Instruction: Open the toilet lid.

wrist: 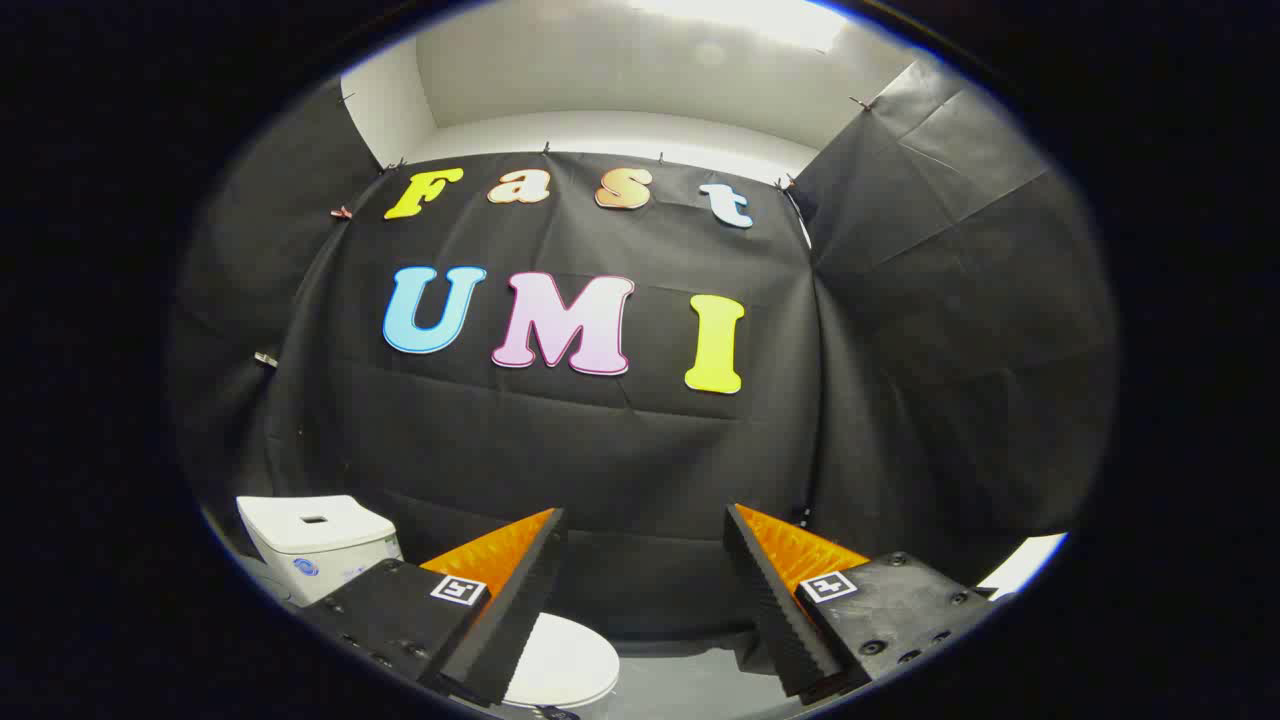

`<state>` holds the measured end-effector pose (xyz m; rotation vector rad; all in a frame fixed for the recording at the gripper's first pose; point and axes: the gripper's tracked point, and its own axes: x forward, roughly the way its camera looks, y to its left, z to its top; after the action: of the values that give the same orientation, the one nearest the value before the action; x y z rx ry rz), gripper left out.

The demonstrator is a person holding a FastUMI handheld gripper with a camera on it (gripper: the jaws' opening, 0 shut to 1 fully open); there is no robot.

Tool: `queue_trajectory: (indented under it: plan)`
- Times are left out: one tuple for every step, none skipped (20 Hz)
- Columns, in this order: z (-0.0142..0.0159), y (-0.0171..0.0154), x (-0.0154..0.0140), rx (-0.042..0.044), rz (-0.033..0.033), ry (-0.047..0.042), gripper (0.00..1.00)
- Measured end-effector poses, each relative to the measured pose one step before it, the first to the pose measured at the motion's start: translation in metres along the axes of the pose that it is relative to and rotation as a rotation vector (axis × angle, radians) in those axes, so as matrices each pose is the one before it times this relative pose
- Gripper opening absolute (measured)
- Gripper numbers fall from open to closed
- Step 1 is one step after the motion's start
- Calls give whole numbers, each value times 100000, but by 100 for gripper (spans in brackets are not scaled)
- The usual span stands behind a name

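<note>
Gripper view, nearest first: the gripper [645, 540] has its two fingers spread wide with nothing between them, their tips pointing out toward the booth's back cloth. Just beneath the left finger [505, 600] lies the toilet lid [565, 660], a pale rounded shape that looks closed and flat; only its front curve shows past the finger, and nothing touches it. Beside the lid is a strip of grey floor [690, 685]. Behind the left finger stands the white toilet tank [315, 540], with a small slot on its top.

The step in hand seems to be the approach, since the lid has not been reached. To do it well, I judge the gripper should tip down and shift left so the front lip of the lid comes between the fingers or onto one fingertip. A hook under the rim looks safer than a pinch on the smooth top, which may slip. The lift should then follow the arc of the hinge back toward the tank, not straight up.

For room, the space ahead of the fingers is open up to the black cloth wall [600, 460], which hangs well beyond the toilet. The tank is the edge to mind, as the lid will swing to rest against it. On the right, a side panel of cloth [950, 320] closes in, and a pale edge [1020, 565] of something unclear shows just past the right finger [775, 600].
</note>
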<state>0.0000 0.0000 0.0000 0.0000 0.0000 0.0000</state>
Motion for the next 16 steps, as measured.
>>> queue_trajectory:
  plan:
    - [46,28,-178,896,148,172,98]
    - [64,34,-71,376,-72,45,98]
    - [-78,-105,-143,-860,-327,102,98]
    - [29,-74,-3,-1097,-63,-297,98]
    - [230,109,-112,-1260,526,-522,98]
    - [318,-83,-12,-1640,100,-940,98]
    - [372,-23,-135,-1326,45,-1071,98]
    - [139,85,-141,-703,177,-384,98]
    - [99,126,-263,-66,287,103,98]
    - [40,98,-196,114,568,-50,98]
    - [107,58,-179,-430,-169,-346,98]
    - [81,-47,-112,-812,-334,-628,98]
    - [-61,30,-94,-469,-98,-84,98]
    - [-141,118,38,455,-68,413,98]
    - [-217,234,22,1477,34,856,98]
    - [-243,211,91,1373,-259,944,98]
